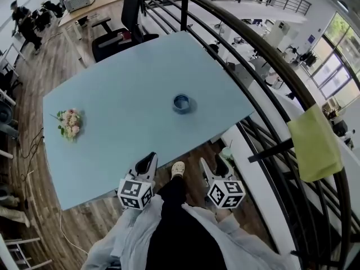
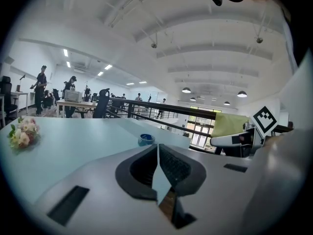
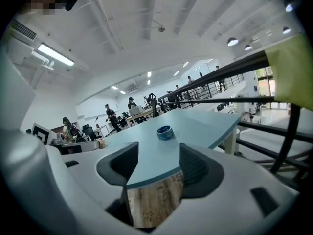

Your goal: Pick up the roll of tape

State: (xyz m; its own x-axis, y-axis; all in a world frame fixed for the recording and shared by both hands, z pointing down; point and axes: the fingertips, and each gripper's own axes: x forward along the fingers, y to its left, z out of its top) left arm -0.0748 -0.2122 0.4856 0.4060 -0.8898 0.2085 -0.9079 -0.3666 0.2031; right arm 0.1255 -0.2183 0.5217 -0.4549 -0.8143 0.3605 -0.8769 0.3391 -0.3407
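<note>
Got the roll of tape [image 1: 181,103] flat on the table [image 1: 112,128] well ahead, right gripper [image 1: 216,165] gaping empty, left gripper [image 1: 147,162] pinched closed on nothing, so could just shove it skidding if reaching left without opening.

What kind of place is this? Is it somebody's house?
Not a house; most likely a big open office on an upper floor. A black office chair stands at the pale blue table, more desks stand behind, and a black railing overlooks workstations below.
</note>
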